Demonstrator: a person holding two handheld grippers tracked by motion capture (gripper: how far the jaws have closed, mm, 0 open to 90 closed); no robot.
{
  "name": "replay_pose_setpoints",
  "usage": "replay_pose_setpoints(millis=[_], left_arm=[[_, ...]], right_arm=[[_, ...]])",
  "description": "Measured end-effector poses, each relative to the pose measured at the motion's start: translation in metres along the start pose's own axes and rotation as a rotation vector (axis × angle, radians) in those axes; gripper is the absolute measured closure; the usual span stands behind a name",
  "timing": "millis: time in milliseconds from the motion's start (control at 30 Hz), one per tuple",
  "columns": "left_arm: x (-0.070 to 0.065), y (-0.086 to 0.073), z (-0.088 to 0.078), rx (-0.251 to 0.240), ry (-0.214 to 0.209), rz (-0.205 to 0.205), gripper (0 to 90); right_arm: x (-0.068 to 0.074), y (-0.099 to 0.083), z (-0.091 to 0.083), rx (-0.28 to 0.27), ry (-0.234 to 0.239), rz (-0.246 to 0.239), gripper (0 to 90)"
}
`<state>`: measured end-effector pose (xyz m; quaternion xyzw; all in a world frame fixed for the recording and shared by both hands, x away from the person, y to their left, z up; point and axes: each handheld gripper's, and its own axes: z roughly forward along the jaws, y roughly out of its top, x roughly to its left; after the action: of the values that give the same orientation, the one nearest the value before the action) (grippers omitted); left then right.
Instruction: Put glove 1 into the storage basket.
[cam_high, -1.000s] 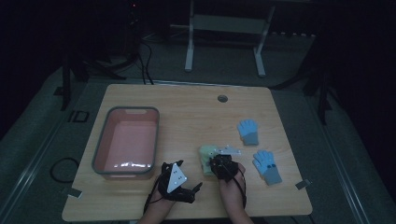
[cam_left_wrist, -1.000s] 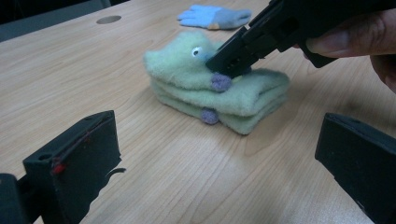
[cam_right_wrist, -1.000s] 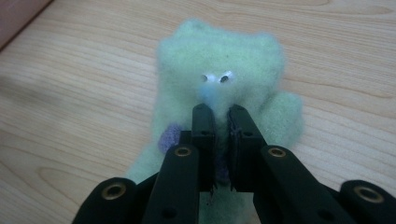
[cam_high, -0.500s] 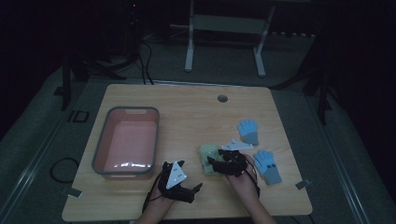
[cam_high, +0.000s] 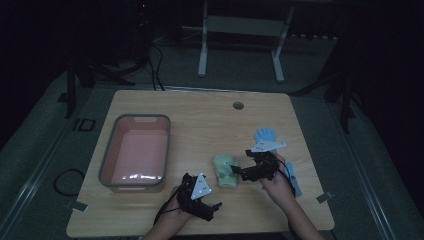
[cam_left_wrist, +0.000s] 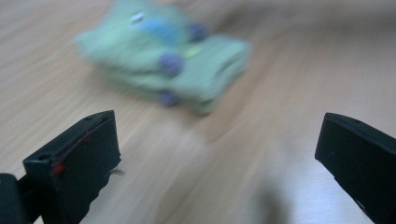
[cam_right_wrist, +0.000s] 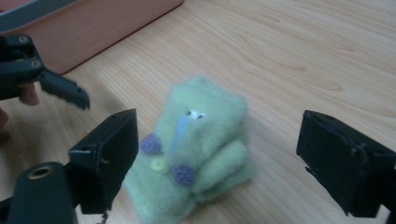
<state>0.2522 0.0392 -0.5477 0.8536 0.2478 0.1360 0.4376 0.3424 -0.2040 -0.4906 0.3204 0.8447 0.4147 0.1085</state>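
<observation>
Far left on the floor by the table (cam_high: 200, 107): "ID" (cam_high: 82, 124) in large letters, only readable writing in the high view. No brand or label legible on anything else.

Pink bin (cam_high: 112, 157) with grey rim sits on the table's left half, nothing visible inside.

Left gripper (cam_high: 209, 210) near the front edge, just right of the bin's near corner, grey three-cornered plate on top. Left gripper view: jaws wide apart, nothing between them, bare wood under them. That view is motion-blurred.

Folded green glove (cam_high: 226, 171) lies flat on the table, right of the bin, between the two grippers. In the right gripper view the green glove (cam_right_wrist: 201, 149) shows purple dots, a yellow button and a light blue strip; no text on it.

Right gripper (cam_high: 236, 171) tip is at the glove's right edge. Jaws have just been opening; in the right gripper view they stand wide on either side of the glove, pads clear of it, not gripping.

Right side: one blue glove (cam_high: 264, 135) behind the right gripper, another blue item (cam_high: 295, 181) partly hidden by the right hand (cam_high: 276, 186).
</observation>
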Motion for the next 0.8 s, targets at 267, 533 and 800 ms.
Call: replay_pose_setpoints(millis=[267,533,800], left_arm=[[0.001,0.015,0.009,-0.029,-0.081,0.062,0.1],[0.004,0.028,0.017,-0.008,-0.087,0.151,4.9],[0.009,0.032,0.026,0.008,-0.084,0.257,23.5]], right_arm=[[-0.008,0.012,0.002,0.006,0.053,0.02,12.0],[-0.016,0.022,0.014,0.045,0.052,-0.002,31.4],[-0.025,0.03,0.033,0.084,0.084,-0.012,43.6]])
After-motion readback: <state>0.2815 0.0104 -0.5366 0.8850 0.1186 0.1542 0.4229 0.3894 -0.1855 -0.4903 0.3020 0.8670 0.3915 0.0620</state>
